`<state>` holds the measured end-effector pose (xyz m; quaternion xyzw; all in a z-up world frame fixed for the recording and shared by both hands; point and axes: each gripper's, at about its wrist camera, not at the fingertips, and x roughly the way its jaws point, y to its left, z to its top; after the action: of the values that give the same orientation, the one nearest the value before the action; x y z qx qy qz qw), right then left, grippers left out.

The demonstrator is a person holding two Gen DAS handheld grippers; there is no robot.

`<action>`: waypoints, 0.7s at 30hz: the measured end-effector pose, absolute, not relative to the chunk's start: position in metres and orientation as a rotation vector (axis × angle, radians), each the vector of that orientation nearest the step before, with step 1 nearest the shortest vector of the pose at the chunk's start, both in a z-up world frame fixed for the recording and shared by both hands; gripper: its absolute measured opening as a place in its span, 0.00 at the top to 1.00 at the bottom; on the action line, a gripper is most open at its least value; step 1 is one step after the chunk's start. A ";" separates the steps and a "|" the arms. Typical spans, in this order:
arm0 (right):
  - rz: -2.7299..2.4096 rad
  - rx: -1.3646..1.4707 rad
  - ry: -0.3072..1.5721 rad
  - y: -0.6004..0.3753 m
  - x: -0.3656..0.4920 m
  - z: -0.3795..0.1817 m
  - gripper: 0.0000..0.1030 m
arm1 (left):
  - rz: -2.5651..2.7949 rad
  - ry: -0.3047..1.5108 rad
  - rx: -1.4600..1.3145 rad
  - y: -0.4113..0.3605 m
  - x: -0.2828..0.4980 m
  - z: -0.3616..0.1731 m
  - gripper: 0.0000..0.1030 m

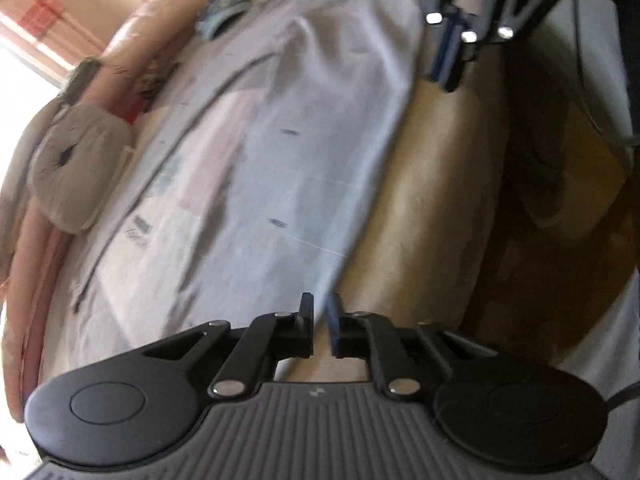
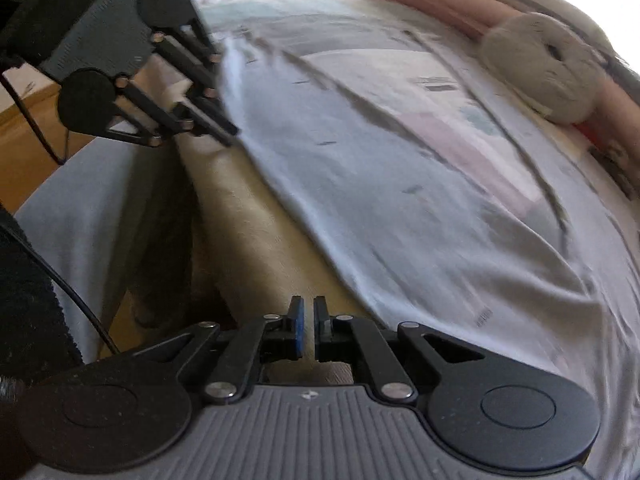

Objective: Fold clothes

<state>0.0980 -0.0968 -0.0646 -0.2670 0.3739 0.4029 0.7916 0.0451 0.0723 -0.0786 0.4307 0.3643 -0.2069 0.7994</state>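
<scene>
Both the left gripper (image 1: 320, 320) and right gripper (image 2: 309, 322), fingers nearly clenched and empty, hover beside the shirt (image 1: 280, 140) edge, likely releasing a fold.

Daylit, motion-blurred, fisheye-bent edges, perhaps window glare

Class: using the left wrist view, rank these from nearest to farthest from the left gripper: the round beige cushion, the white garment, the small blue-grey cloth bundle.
From the left gripper:
1. White garment, directly ahead.
2. Round beige cushion, far left.
3. Blue-grey cloth bundle, top, beyond the garment.
</scene>
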 end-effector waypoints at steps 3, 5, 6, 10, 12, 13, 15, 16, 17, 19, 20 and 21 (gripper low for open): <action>0.771 -0.495 0.808 -0.124 0.103 -0.060 0.88 | -0.429 0.747 0.884 0.069 0.048 -0.067 0.88; 0.692 -0.454 0.814 -0.145 0.106 -0.059 0.86 | -0.415 0.731 0.857 0.065 0.055 -0.064 0.88; 0.651 -0.436 0.821 -0.156 0.109 -0.059 0.85 | -0.409 0.723 0.844 0.062 0.059 -0.064 0.85; 0.497 -0.364 0.841 -0.197 0.118 -0.063 0.82 | -0.375 0.692 0.780 0.049 0.075 -0.064 0.72; 0.431 -0.298 0.846 -0.218 0.122 -0.064 0.77 | -0.356 0.682 0.729 0.041 0.082 -0.065 0.68; 0.404 -0.237 0.855 -0.230 0.123 -0.065 0.77 | -0.348 0.679 0.699 0.038 0.085 -0.065 0.67; 0.368 -0.061 0.880 -0.252 0.128 -0.069 0.72 | -0.344 0.681 0.636 0.029 0.090 -0.068 0.59; 0.353 0.037 0.891 -0.265 0.131 -0.071 0.70 | -0.344 0.683 0.606 0.025 0.092 -0.070 0.58; 0.337 0.128 0.904 -0.275 0.132 -0.076 0.67 | -0.346 0.687 0.576 0.022 0.094 -0.071 0.56; 0.306 0.287 0.926 -0.292 0.135 -0.086 0.61 | -0.360 0.700 0.517 0.015 0.098 -0.074 0.51; 0.297 0.348 0.929 -0.299 0.135 -0.091 0.59 | -0.367 0.706 0.494 0.013 0.099 -0.077 0.48; 0.298 0.419 0.918 -0.306 0.134 -0.095 0.55 | -0.372 0.714 0.473 0.011 0.100 -0.079 0.47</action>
<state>0.1338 -0.3059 -0.0948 0.1999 0.4379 0.1421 0.8649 0.1000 0.0107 -0.0788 0.2281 0.3440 -0.1792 0.8930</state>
